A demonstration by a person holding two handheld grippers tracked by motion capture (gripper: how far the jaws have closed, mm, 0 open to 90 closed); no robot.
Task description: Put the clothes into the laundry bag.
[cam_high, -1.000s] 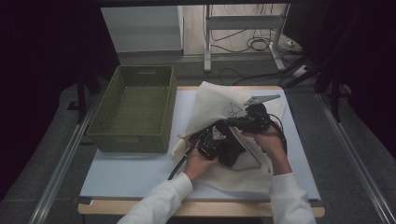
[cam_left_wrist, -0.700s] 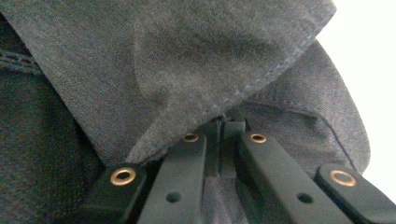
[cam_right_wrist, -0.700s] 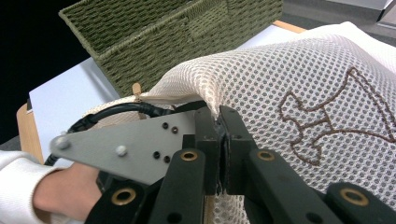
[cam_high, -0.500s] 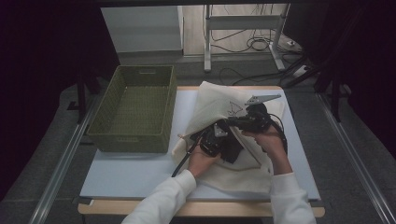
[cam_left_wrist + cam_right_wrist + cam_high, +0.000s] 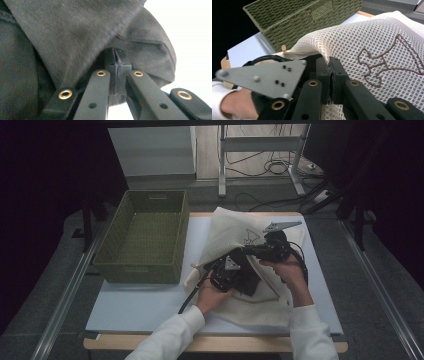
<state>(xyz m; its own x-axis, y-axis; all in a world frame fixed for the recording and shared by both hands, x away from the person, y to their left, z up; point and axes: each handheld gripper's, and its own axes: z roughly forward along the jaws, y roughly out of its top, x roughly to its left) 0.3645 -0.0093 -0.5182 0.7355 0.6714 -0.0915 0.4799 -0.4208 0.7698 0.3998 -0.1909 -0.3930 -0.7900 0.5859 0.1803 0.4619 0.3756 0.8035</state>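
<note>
While both tools work at the mouth of the mesh laundry bag (image 5: 235, 232), the step in hand reads as putting a dark garment (image 5: 246, 282) into it.

Item: mesh laundry bag, cream, brown stitched motif, lying on the right half of the worktop (image 5: 145, 300), mouth turned toward the near left.
Item: dark garment, grey-black cloth, at the bag's mouth, between the two hands; how much is already inside cannot be told.
Item: left gripper (image 5: 116, 75), jaws closed on a fold of the dark garment, seen close in its own view.
Item: right gripper (image 5: 329, 75), jaws closed on the bag's mesh edge, holding the opening up.
Item: woven basket (image 5: 142, 237), green, on the left of the worktop, just beside the bag; nothing seen in it.

Handling note: best done by keeping the right-hand grip lifted and pulled away from the left, so the mouth stays wide, and pushing the garment deep toward the far end before letting go. A shallow release would likely leave cloth trailing out of the opening. Mesh may snag on the jaws.
</note>
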